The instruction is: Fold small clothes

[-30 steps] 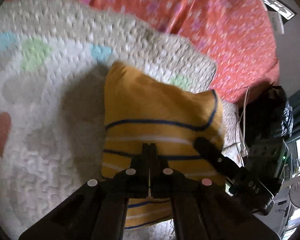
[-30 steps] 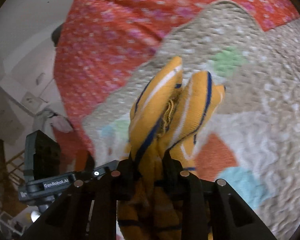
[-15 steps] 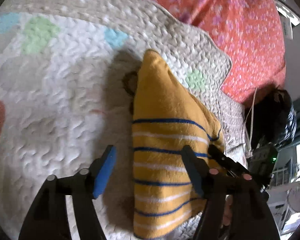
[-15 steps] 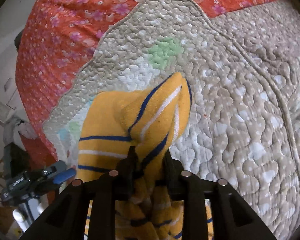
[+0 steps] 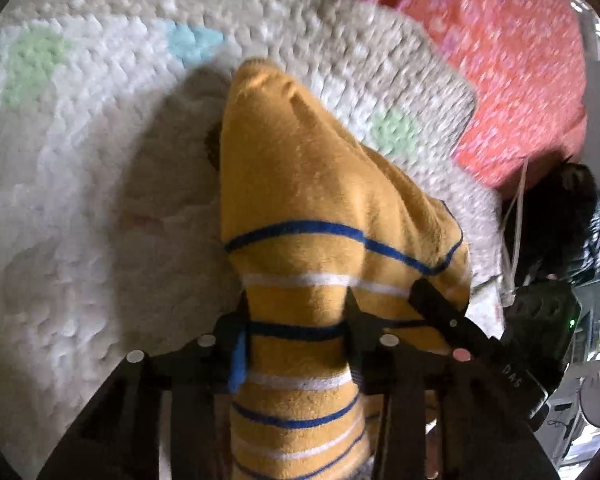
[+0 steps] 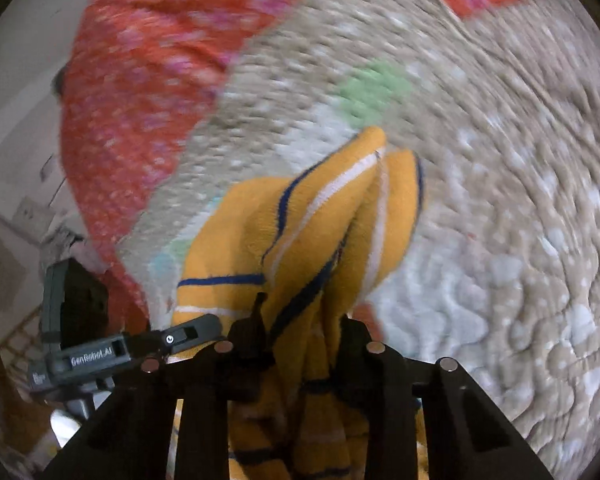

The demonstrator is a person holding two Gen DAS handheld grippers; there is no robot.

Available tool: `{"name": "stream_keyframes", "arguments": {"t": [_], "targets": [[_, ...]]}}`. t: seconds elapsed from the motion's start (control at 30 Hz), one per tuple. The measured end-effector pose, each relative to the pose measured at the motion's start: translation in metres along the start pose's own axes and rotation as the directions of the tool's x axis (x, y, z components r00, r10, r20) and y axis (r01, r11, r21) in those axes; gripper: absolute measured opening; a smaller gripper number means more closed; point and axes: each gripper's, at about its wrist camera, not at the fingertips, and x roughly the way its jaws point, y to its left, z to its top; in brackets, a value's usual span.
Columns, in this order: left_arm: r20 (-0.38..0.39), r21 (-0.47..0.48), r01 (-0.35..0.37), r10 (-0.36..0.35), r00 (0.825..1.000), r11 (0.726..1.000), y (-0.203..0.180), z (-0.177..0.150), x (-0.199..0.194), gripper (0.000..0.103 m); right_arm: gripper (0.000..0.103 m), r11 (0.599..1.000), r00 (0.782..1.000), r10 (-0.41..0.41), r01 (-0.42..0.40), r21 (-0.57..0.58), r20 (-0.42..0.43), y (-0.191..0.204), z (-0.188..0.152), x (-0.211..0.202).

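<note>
Change since half a second ago: left gripper [image 5: 296,320], then spread wide beside the cloth, now has its fingers closed around a striped fold.
Bed: red floral sheet [image 6: 140,80] under a bumpy quilted mat [image 5: 80,200].
Garment: mustard knit garment [image 5: 312,200], soft, blue and white stripes, lifted in a peak above the mat.
Right gripper [image 6: 300,320]: fingers pinched on bunched folds.
Technique, judged: keep both grips level so edges meet squarely.
</note>
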Motion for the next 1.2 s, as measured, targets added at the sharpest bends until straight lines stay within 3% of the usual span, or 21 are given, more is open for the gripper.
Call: {"name": "stream_keyframes", "arguments": {"t": [0.17, 0.33, 0.47, 0.5, 0.53, 0.57, 0.63, 0.77, 0.9, 0.97, 1.07, 1.2], "targets": [[0.079, 0.012, -0.002, 0.001, 0.997, 1.0, 0.01, 0.002, -0.056, 0.038, 0.03, 0.995, 0.997, 0.073, -0.072, -0.065, 0.01, 0.047, -0.004, -0.005], [0.129, 0.008, -0.084, 0.082, 0.988, 0.996, 0.036, 0.011, -0.086, 0.039, 0.03, 0.992, 0.995, 0.093, -0.096, -0.077, -0.037, 0.081, -0.008, 0.026], [0.123, -0.007, -0.219, 0.218, 0.968, 0.976, 0.063, 0.014, -0.074, 0.042, 0.033, 0.994, 0.997, -0.021, 0.012, -0.11, -0.078, 0.088, -0.02, 0.061], [0.115, -0.014, -0.252, 0.252, 0.961, 0.968, 0.07, 0.012, -0.071, 0.042, 0.036, 0.99, 0.991, -0.089, 0.077, -0.117, -0.101, 0.082, -0.024, 0.074], [0.099, -0.028, -0.265, 0.266, 0.959, 0.964, 0.078, 0.011, -0.067, 0.043, 0.047, 0.984, 0.983, -0.143, 0.128, -0.12, -0.119, 0.075, -0.027, 0.081], [0.084, -0.045, -0.247, 0.25, 0.965, 0.968, 0.085, 0.009, -0.067, 0.044, 0.056, 0.978, 0.975, -0.185, 0.172, -0.115, -0.122, 0.067, -0.03, 0.084], [0.078, -0.104, -0.161, 0.169, 0.982, 0.981, 0.099, 0.002, -0.074, 0.044, 0.06, 0.979, 0.976, -0.196, 0.191, -0.07, -0.09, 0.056, -0.031, 0.069], [0.105, -0.123, -0.159, 0.172, 0.979, 0.98, 0.109, -0.014, -0.095, 0.044, 0.059, 0.964, 0.968, -0.25, 0.25, -0.088, 0.009, 0.077, -0.031, 0.027], [0.09, -0.149, -0.16, 0.174, 0.981, 0.976, 0.105, -0.041, -0.102, 0.044, 0.047, 0.961, 0.976, -0.206, 0.215, -0.177, 0.068, 0.122, -0.042, -0.002], [0.078, -0.155, -0.174, 0.187, 0.979, 0.973, 0.105, -0.058, -0.099, 0.044, 0.044, 0.958, 0.983, -0.176, 0.184, -0.22, 0.056, 0.14, -0.056, -0.004], [0.067, -0.153, -0.204, 0.216, 0.974, 0.967, 0.104, -0.076, -0.092, 0.047, 0.044, 0.958, 0.985, -0.171, 0.158, -0.241, -0.035, 0.142, -0.082, 0.014], [0.068, -0.16, -0.216, 0.229, 0.971, 0.963, 0.106, -0.094, -0.096, 0.048, 0.034, 0.938, 0.948, -0.296, 0.266, -0.22, -0.115, 0.109, -0.103, 0.044]]}}
